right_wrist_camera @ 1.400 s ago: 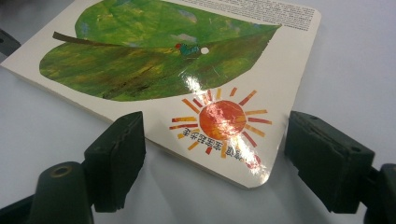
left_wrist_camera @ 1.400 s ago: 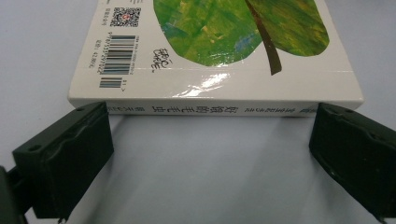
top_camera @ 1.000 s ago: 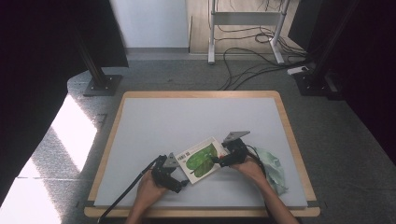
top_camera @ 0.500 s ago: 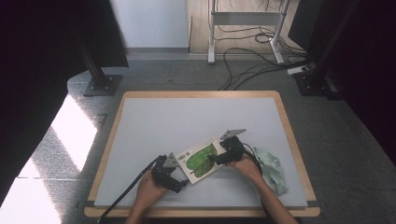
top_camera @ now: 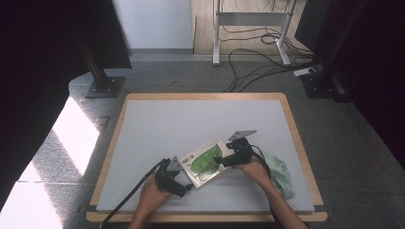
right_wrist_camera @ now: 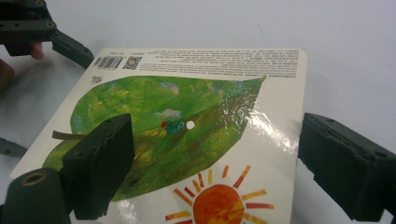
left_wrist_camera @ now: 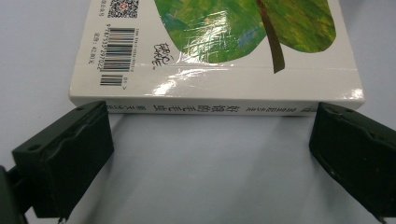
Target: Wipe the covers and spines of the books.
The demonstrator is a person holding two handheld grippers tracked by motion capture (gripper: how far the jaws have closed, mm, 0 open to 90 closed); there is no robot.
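A picture book (top_camera: 205, 161) with a big green leaf on its cover lies flat on the grey table mat (top_camera: 191, 124). My left gripper (top_camera: 184, 175) is at the book's near-left side. In the left gripper view its jaws (left_wrist_camera: 210, 109) stand wide apart, one at each end of the white spine (left_wrist_camera: 219, 108), not squeezing it. My right gripper (top_camera: 223, 161) is open at the book's right side. In the right gripper view (right_wrist_camera: 217, 123) one jaw hovers over the leaf cover (right_wrist_camera: 187, 126) and the other sits just past the book's edge.
A crumpled pale green bag (top_camera: 279, 174) lies on the mat to the right of the right hand. The wooden table rim (top_camera: 205, 96) frames the mat. Cables and stand bases (top_camera: 102, 86) sit on the floor beyond the table.
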